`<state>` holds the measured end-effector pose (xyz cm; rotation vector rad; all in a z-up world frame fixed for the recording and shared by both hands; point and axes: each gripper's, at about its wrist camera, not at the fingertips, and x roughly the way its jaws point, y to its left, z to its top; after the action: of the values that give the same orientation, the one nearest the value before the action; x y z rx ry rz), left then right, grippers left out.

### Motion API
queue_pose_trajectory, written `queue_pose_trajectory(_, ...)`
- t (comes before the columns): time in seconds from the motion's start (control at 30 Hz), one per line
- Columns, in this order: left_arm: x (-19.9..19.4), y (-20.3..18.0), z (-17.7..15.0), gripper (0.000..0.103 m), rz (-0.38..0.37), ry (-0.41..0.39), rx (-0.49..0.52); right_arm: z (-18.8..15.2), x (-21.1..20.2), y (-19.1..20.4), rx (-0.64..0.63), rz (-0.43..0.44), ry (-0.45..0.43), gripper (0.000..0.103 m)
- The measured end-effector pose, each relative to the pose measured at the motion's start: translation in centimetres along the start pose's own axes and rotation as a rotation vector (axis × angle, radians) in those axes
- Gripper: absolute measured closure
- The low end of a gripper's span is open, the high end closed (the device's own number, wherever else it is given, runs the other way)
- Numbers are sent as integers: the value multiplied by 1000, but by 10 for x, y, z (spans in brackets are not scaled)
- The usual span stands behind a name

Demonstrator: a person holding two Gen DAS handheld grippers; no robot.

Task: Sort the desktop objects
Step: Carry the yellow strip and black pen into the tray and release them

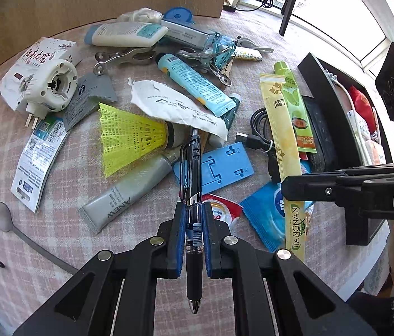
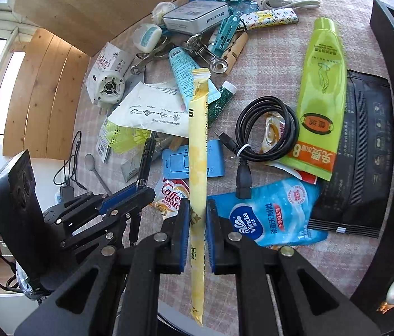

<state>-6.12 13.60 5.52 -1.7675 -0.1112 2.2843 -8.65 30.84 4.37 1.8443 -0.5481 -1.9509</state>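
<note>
Left wrist view, places taken from the pen point(image 1: 192, 196). Far left of it: grey spoon point(image 1: 2, 218) on the checked tablecloth point(image 1: 57, 238), white round plug adapter point(image 1: 57, 85) further up. Nearer left: yellow shuttlecock point(image 1: 128, 137), cork end toward pen's clip; grey ANEW tube point(image 1: 125, 193) slanting below it, cap near pen barrel. Centre: left gripper point(image 1: 192, 240) with blue pads closed tight on pen, barrel upright in frame between them, tip pointing back toward camera, clip end reaching under torn white paper wrapper point(image 1: 180, 109). Just right of pen: blue plastic stand point(image 1: 219, 168), flat on cloth. Further right: coiled black USB cable point(image 1: 261, 128), long yellow tea stick point(image 1: 283, 145), green tube point(image 1: 295, 103) beside it. Far right: right gripper point(image 1: 289, 190) seen side-on, jaws nearly together, pinching tea stick; black box point(image 1: 331, 103) behind.

Right wrist view, same landmark, pen point(image 2: 145, 159) now at left, clamped in left gripper point(image 2: 141, 189). Right of pen: Coffee mate sachet point(image 2: 171, 196) on cloth. Next right: right gripper point(image 2: 198, 232), blue pads pressed on tea stick point(image 2: 198, 145), stick running lengthwise between them, raised over blue stand point(image 2: 216, 159). Further right: black cable point(image 2: 267, 128), blue Vinda wipe packet point(image 2: 275, 212), green tube point(image 2: 320, 89), black sachet point(image 2: 362, 156).
</note>
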Motion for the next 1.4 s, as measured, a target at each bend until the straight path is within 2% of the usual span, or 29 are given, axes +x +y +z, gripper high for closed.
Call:
queue_pose_trajectory(0.2,-30,-24,5,93,-39,-72,0,-3,-53,-15,-3,12,-70,92)
queue_pose_trajectory(0.43,-37,-73,31,93,-101,-129,18,-8,-125,-61,28,-52,-177,92)
queue_pose_trajectory(0.53,-34,-105,39,93,-136,-131,42,-12,-161,-94,65,-100,-221,92)
queue_pose_trajectory(0.77,-15,-206,51,93,-204,-96,176,-24,-224,-163,145,-257,-301,92)
queue_pose_trajectory(0.97,-5,-271,59,93,-263,-85,244,-30,-245,-204,194,-323,-298,91)
queue_pose_trajectory(1.0,-4,-278,60,90,-262,-87,252,-30,-246,-207,194,-327,-295,90)
queue_pose_trajectory(1.03,-3,-283,61,77,-249,-84,261,-30,-247,-210,207,-344,-301,87)
queue_pose_trajectory(1.07,-3,-287,61,73,-238,-88,268,-31,-249,-212,218,-360,-314,79)
queue_pose_trajectory(1.1,-5,-289,60,73,-226,-99,276,-32,-250,-213,220,-365,-329,76)
queue_pose_trajectory(1.23,-12,-284,56,73,-184,-123,303,-35,-246,-209,210,-352,-352,76)
queue_pose_trajectory(1.4,-18,-251,53,73,-135,-140,272,-35,-235,-185,143,-346,-371,76)
